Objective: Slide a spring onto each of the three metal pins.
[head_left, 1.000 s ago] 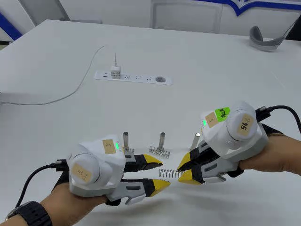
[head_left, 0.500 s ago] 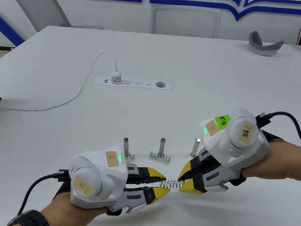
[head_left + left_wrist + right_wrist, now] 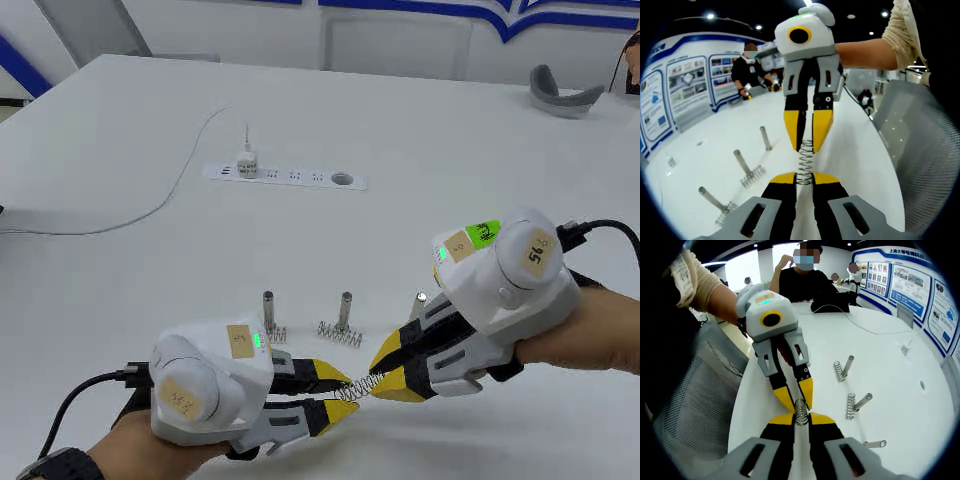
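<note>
A small metal spring [image 3: 362, 383] hangs in the air between my two grippers, above the table's near edge. My left gripper [image 3: 344, 391] is shut on its left end, and my right gripper [image 3: 386, 366] is shut on its right end. In the left gripper view the spring [image 3: 804, 162] runs from my own tips up to the right gripper [image 3: 807, 142]. Three upright metal pins [image 3: 268, 306] [image 3: 345, 307] [image 3: 420, 300] stand in a row just beyond; the right one is partly hidden by the right gripper. Loose springs [image 3: 277, 333] [image 3: 340, 333] lie at the feet of the left and middle pins.
A white power strip [image 3: 285, 173] with a plugged-in adapter and a cable lies further back on the white table [image 3: 450, 180]. A grey curved object [image 3: 560, 95] rests at the far right. People sit at the table's far side in the right gripper view.
My left gripper, open a second ago, has closed on the free end of the spring held by the right gripper. Both grippers have drawn slightly together.
</note>
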